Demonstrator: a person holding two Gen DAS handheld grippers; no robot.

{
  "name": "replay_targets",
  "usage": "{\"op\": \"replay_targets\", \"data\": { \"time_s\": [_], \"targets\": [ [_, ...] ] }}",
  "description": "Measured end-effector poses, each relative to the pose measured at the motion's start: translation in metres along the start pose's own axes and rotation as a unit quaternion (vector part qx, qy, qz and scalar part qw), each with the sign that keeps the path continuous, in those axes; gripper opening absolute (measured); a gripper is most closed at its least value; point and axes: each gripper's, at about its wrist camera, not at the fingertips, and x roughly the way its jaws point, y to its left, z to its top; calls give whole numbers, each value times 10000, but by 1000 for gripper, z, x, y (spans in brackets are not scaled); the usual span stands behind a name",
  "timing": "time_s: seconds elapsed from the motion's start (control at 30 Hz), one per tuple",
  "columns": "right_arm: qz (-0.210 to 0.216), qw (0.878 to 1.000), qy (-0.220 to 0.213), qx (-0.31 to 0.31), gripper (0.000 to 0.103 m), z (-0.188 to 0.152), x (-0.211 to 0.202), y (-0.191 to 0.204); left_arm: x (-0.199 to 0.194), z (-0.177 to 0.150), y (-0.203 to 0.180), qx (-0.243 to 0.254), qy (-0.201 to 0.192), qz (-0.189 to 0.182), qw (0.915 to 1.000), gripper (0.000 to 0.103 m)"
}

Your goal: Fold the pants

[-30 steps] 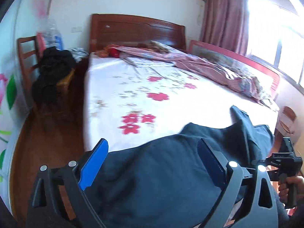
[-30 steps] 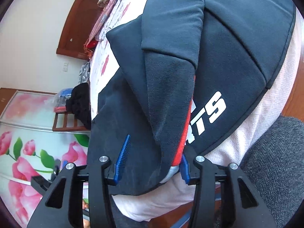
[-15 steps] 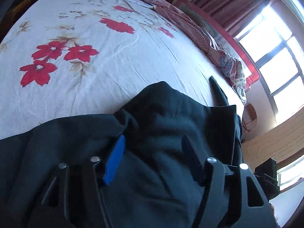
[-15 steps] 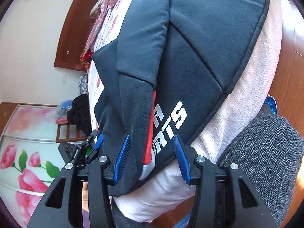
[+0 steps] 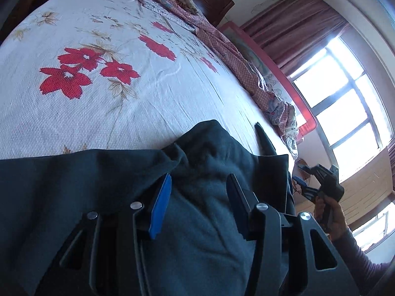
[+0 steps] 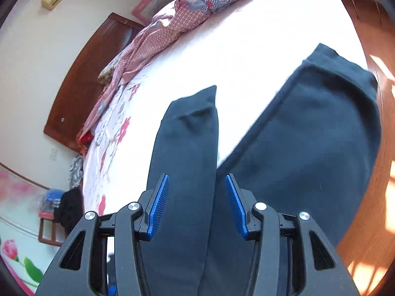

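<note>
Left wrist view: the left gripper [image 5: 198, 182] sits low over dark navy pants [image 5: 98, 197] spread across the near edge of a bed [image 5: 74, 123]. Its jaws have just been closing, and a bunched ridge of the pants' fabric now fills the space between the two blue pads [image 5: 160, 207], which press in on it from both sides. The bed sheet is white with red flowers. A pink checked quilt [image 5: 246, 74] lies crumpled along the far side of the bed, below a bright window [image 5: 345, 93] with dark red curtains. At the right edge, a hand [image 5: 328, 212] in a purple sleeve holds the right gripper [image 5: 300, 175] in the air, just past the edge of the pants.

Right wrist view: the right gripper [image 6: 197, 185] points down at the same bed, jaws held about half open. One pant leg [image 6: 187, 148] runs between its blue pads and away up the sheet, with a gap on each side, so nothing is pinched. The other, wider leg [image 6: 308, 135] lies to the right, reaching the mattress edge by a wooden floor [image 6: 375, 197]. A wooden headboard [image 6: 81, 86] stands at the left.
</note>
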Motion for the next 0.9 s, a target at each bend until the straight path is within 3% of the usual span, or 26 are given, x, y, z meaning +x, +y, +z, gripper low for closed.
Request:
{"op": "replay_targets", "data": {
  "time_s": [0.13, 0.3, 0.37, 0.43, 0.53, 0.67, 0.8, 0.9],
  "targets": [
    [-614, 9981, -18, 20, 47, 38, 44, 12, 0, 1, -1, 117, -26, 109, 9999, 47],
    [-1019, 9940, 325, -214, 45, 38, 83, 16, 0, 0, -2, 167, -38, 163, 9997, 47],
    [-1054, 9934, 257, -372, 10, 36, 84, 20, -1, 0, -2, 182, -46, 171, 9997, 47],
    [-971, 9935, 319, -502, 5, 35, 82, 26, -2, 0, -1, 178, -59, 149, 9997, 47],
    [-443, 9973, 114, -567, 5, 38, 57, 39, -2, 0, 0, 182, -64, 150, 9997, 47],
    [65, 9961, -724, -493, 5, 49, -23, 32, -2, 0, 1, 179, -63, 146, 9997, 47],
    [-125, 9893, -1428, -254, 5, 54, -91, -26, -3, 0, 1, 182, -65, 147, 9997, 47],
    [-540, 9876, -1458, 220, 5, 44, -103, -95, -3, 0, 0, 185, -64, 161, 9997, 47]
  ]
}}
